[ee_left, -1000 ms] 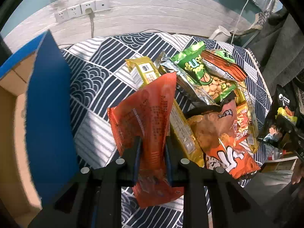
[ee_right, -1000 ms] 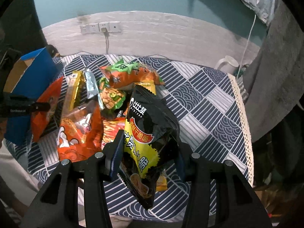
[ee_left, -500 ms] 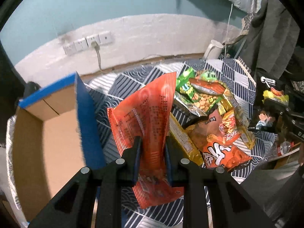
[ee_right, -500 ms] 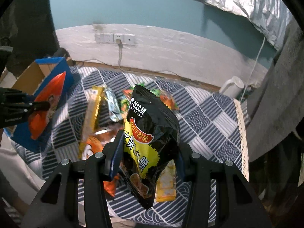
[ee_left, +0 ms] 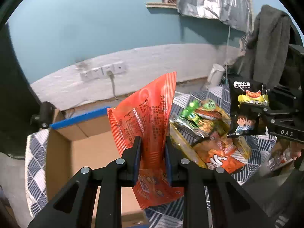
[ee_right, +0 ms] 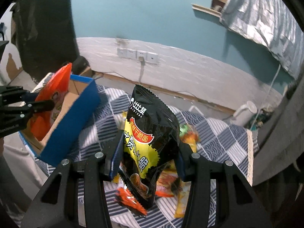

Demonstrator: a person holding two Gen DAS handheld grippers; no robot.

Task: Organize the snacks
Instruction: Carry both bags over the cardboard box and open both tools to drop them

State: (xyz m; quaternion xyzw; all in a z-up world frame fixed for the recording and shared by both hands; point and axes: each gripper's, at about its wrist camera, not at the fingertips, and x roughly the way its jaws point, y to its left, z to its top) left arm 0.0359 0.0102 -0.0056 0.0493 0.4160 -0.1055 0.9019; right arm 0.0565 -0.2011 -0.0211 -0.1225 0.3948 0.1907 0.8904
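We carry two packets toward the blue cardboard box [ee_right: 72,121]. The left claw [ee_left: 151,148] is pinched on the orange snack packet [ee_left: 146,125], which hangs over the box opening; the right claw [ee_right: 147,152] grips the black noodle packet [ee_right: 150,138] above the snack pile [ee_left: 209,133] on the tabletop [ee_right: 218,138]. We judge it best to lower each packet well inside the walls before releasing, left first. Compared with a second ago, both claws are higher and the box interior now lies beneath the orange packet.

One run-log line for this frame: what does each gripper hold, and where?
left gripper: shut on orange foil snack bag, above open blue cardboard box | right gripper: shut on black-and-yellow noodle snack bag, above snack pile
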